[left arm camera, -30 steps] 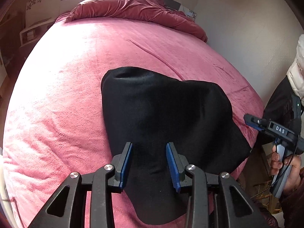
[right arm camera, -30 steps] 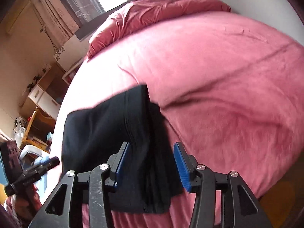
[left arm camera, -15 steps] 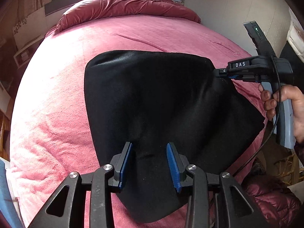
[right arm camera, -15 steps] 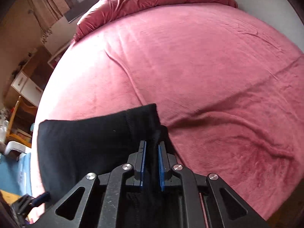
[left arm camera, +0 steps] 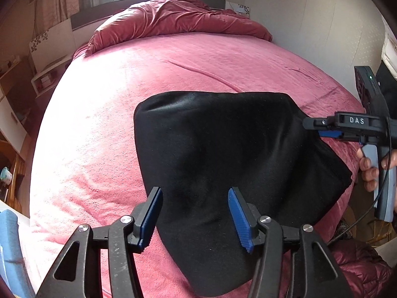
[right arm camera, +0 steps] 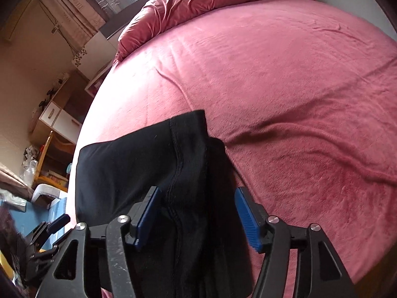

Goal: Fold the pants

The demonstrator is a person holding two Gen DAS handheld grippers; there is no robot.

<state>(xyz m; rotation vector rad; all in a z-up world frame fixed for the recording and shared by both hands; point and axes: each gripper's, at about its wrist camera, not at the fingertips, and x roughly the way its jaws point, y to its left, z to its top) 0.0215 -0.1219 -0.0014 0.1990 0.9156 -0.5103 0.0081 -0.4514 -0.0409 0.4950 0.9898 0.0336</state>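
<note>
on the pink fleece bedspread (left arm camera: 104, 129) my folded black fabric pants (left arm camera: 223, 149) lie flat; left gripper (left arm camera: 196, 216) and right gripper (right arm camera: 198, 217) have both just been opening, wide, cloth between unpinched. lifting carelessly, i'd snag the stitched hem (right arm camera: 177, 164) and undo the fold.

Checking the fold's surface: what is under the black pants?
The pink bedspread lies under the black pants, showing all around them. Anything between the folded layers is covered.

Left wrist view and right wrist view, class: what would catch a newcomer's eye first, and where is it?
The black pants, folded into a compact shape, lie near the front edge of the big pink bed. A crumpled dark red duvet is heaped at the far end. Both the left gripper and the right gripper hover over the pants, jaws just opened.
</note>
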